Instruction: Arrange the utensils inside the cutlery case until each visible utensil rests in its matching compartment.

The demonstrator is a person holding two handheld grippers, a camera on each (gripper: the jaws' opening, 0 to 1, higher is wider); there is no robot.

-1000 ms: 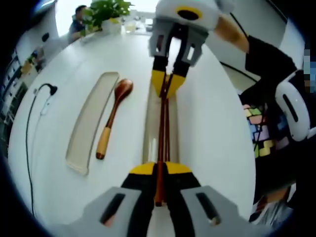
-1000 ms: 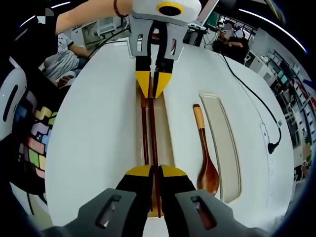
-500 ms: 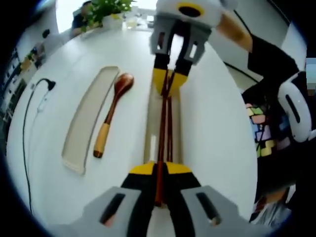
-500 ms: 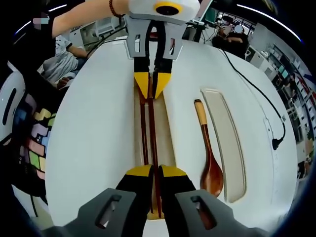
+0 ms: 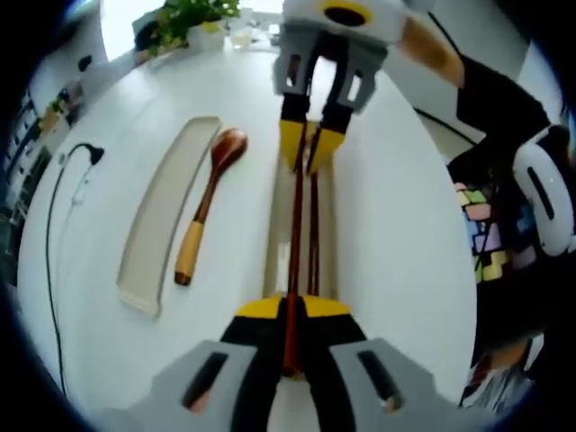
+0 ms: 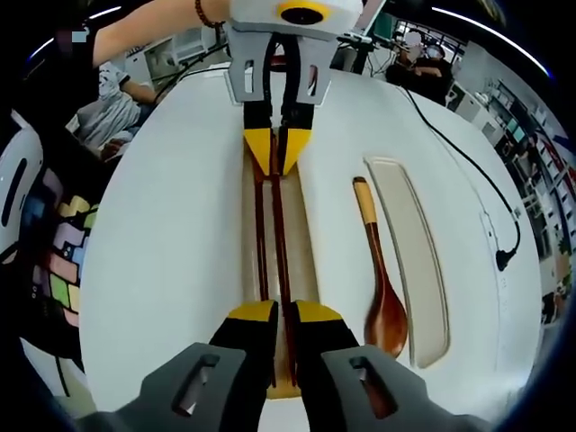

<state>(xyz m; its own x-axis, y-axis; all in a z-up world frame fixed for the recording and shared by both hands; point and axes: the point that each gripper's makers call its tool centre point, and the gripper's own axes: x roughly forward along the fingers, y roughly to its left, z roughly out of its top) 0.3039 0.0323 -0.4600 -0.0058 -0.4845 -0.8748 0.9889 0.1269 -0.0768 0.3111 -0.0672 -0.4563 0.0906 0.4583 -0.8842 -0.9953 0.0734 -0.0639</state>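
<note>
Chopsticks (image 5: 295, 234) between both tools' jaws

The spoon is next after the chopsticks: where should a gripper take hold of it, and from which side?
Grip the wooden spoon on its pale handle end, from above, jaws straddling it across. It lies flat and free on the table, beside the lid.

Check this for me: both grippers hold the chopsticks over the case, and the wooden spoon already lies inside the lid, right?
Not quite. In the right gripper view the wooden spoon lies on the table, between the case and the lid. Both grippers do hold the chopsticks.
</note>
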